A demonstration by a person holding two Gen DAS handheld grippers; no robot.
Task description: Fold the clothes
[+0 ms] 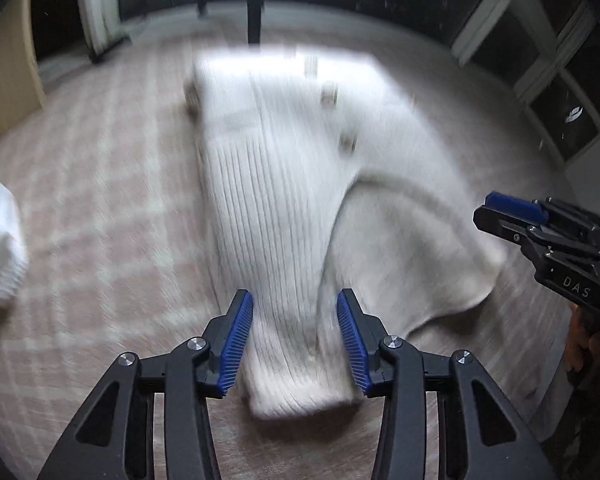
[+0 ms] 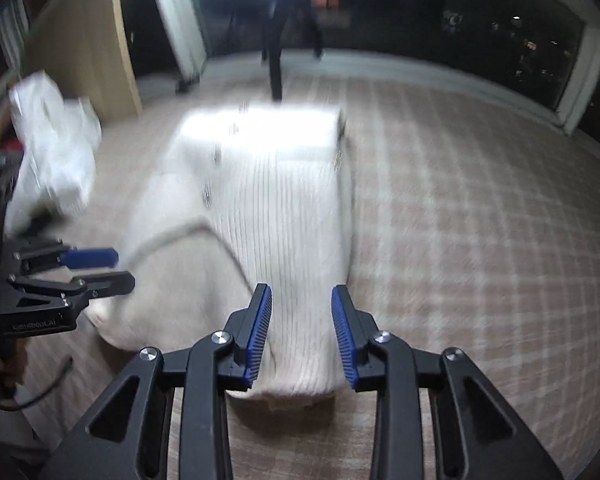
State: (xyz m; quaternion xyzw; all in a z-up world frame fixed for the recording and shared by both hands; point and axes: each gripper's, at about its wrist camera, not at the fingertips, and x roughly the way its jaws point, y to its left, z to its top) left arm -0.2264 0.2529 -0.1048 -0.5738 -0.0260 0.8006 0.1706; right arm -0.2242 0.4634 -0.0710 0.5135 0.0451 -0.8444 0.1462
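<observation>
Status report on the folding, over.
Left gripper and right gripper open, each straddling a sleeve end of the white sweater on the checked cloth. Nothing blocking.

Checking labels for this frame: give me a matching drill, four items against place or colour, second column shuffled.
Items:
1. sweater
2. left gripper
3. pads
4. crumpled cloth

Descriptions:
A. blue, ribbed
B. white, ribbed knit with buttons, spread on the checked surface
C. lies apart, off beyond the left gripper's side
D. straddles one folded-in sleeve end

Pairs: 1-B, 2-D, 3-A, 4-C
</observation>
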